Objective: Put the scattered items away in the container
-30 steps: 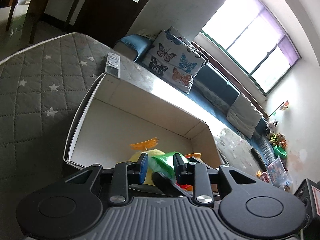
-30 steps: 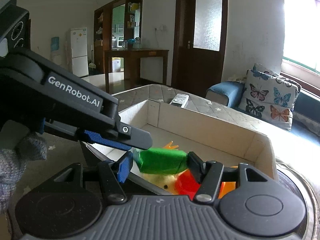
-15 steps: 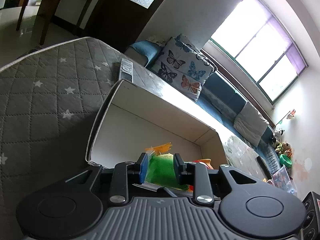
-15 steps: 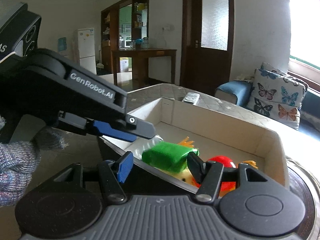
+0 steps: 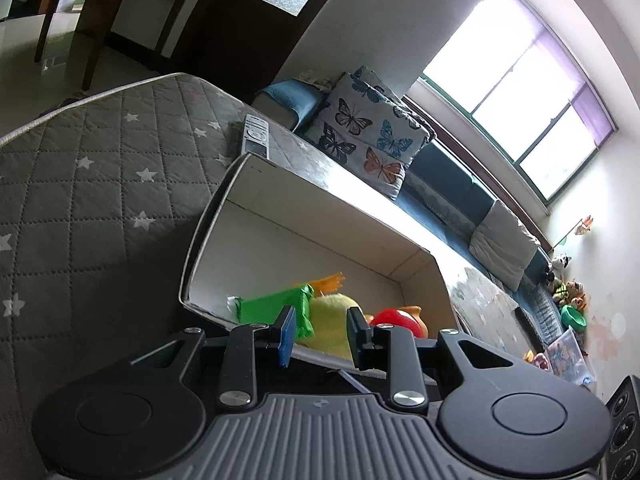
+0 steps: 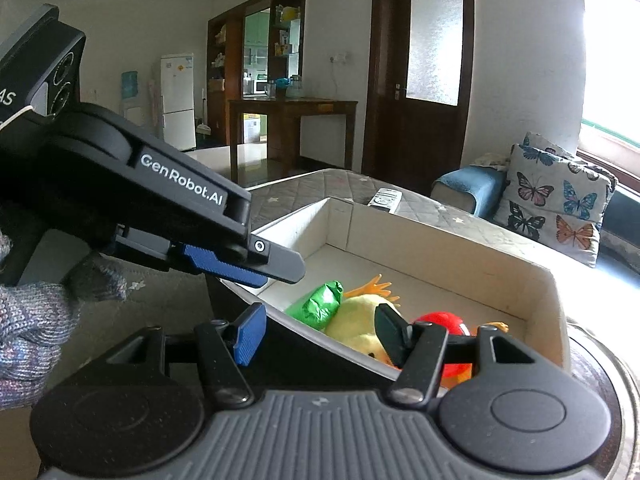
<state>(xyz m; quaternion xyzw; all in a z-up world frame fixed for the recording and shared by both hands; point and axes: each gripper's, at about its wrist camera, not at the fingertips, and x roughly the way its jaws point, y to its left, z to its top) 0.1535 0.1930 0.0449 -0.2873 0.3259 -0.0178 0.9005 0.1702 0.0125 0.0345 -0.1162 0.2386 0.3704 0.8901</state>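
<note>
Green crinkly foil packet [image 6: 318,305] now out of both grippers, lying inside white cardboard box [image 5: 304,208] against yellow plush duck [image 6: 360,330]; a second ago it sat between jaws. Packet: light, soft, crushable, slippery film; best pinched across middle or at crimped end. Left gripper [image 5: 320,326] released, empty, hovering over near box rim. Right gripper [image 6: 320,334] spread wide, empty, angled down beside it. Red round toy [image 6: 442,322] right of duck.

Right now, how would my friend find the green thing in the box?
Look in the white cardboard box on the grey star-quilted mattress. At its near end lie soft toys; the green packet leans against the yellow plush duck. It alone is green, shiny and crinkly.
</note>
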